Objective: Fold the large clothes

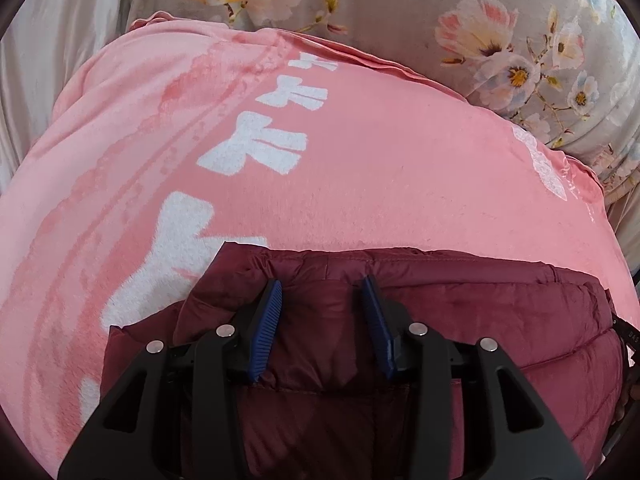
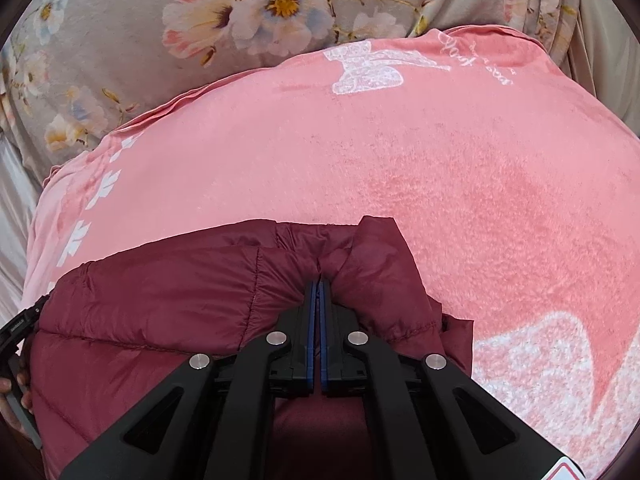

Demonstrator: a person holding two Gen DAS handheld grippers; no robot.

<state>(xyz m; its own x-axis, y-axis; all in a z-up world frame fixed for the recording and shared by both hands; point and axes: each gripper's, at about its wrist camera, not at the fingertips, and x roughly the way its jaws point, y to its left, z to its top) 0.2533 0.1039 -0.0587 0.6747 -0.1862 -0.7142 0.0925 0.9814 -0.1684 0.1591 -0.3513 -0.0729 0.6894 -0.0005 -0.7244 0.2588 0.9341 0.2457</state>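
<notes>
Maroon puffer jacket (image 1: 460,312) spread near on pink blanket (image 1: 380,168) below floral bedding (image 1: 400,4), right gripper (image 2: 319,280) clamped together on its far hem fold, left gripper (image 1: 322,286) parted over bunched fabric, pads not pressing.

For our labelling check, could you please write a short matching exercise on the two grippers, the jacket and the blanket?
Things:
1. left gripper
2. right gripper
3. puffer jacket
4. blanket

States:
A. pink, under the jacket
B. jaws apart, fabric between them
C. maroon, lying on the blanket
D. jaws shut on a fabric fold

Pairs: 1-B, 2-D, 3-C, 4-A
</notes>
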